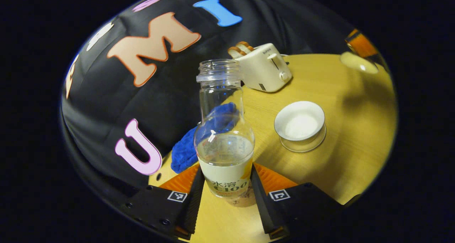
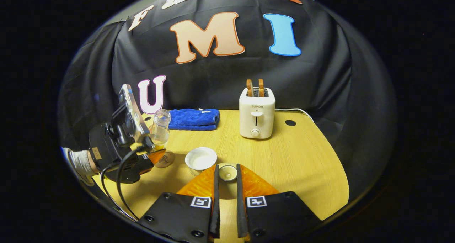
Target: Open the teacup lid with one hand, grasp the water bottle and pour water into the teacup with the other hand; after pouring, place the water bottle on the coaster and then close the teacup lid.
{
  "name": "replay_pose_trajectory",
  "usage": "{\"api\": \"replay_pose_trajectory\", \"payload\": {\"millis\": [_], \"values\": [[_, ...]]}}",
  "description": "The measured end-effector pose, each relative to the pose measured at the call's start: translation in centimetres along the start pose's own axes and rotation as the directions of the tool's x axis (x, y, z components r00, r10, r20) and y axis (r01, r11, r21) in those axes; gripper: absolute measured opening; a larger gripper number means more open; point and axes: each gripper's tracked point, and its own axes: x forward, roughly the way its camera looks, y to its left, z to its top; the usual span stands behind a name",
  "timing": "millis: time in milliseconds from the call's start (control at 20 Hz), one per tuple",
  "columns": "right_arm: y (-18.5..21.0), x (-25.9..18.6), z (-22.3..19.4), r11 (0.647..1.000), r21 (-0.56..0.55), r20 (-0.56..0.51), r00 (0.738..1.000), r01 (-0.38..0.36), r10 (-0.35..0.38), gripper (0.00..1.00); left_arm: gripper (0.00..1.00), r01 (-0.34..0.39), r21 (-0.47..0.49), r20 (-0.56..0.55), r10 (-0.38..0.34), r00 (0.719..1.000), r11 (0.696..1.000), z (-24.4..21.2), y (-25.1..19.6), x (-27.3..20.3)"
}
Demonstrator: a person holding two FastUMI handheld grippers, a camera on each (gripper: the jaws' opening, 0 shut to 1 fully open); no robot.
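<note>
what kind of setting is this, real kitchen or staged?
Likely a staged recording booth, not a real kitchen: a black cloth backdrop hangs behind a small wooden table holding a few household props, such as a toaster and teacup.

Booth interior. A black cloth wall (image 2: pixel 220 79) hangs in loose vertical folds behind and around a light wooden table (image 2: pixel 295 157); the cloth curves in at both sides. The tabletop shows a fine straight grain, a rounded far corner, and a dark round hole (image 2: pixel 290 122) near its rear edge. At the back stands a cream toaster (image 2: pixel 256 112), upright, two browned slices projecting from its slots, a pale cable trailing from its side toward the wall. A folded blue cloth (image 2: pixel 193 119) lies against the base of the wall, well apart from the toaster. Lighting is even, with soft shadows on the wood.
</note>
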Motion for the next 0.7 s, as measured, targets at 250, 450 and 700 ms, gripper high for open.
{"api": "replay_pose_trajectory", "payload": {"millis": [250, 450, 700], "values": [[2.4, 0.1, -0.1, 0.999, -0.034, -0.036, 0.999, -0.013, 0.012, 0.25, 0.67, 0.005, -0.227, 0.09, 0.016, 0.996, 0.974, -0.2, 0.2, 0.9], [3.7, 0.0, 0.2, 0.999, -0.044, -0.038, 0.999, -0.016, 0.014, 0.23, 0.67, 0.016, -0.38, 0.065, 0.01, 0.998, 0.925, -2.2, 0.4, 1.4], [5.2, 0.2, 0.1, 0.998, -0.057, -0.049, 0.999, -0.024, 0.021, 0.23, 0.69, 0.024, -0.448, 0.081, 0.014, 0.997, 0.894, -3.0, 0.4, 1.3]]}}
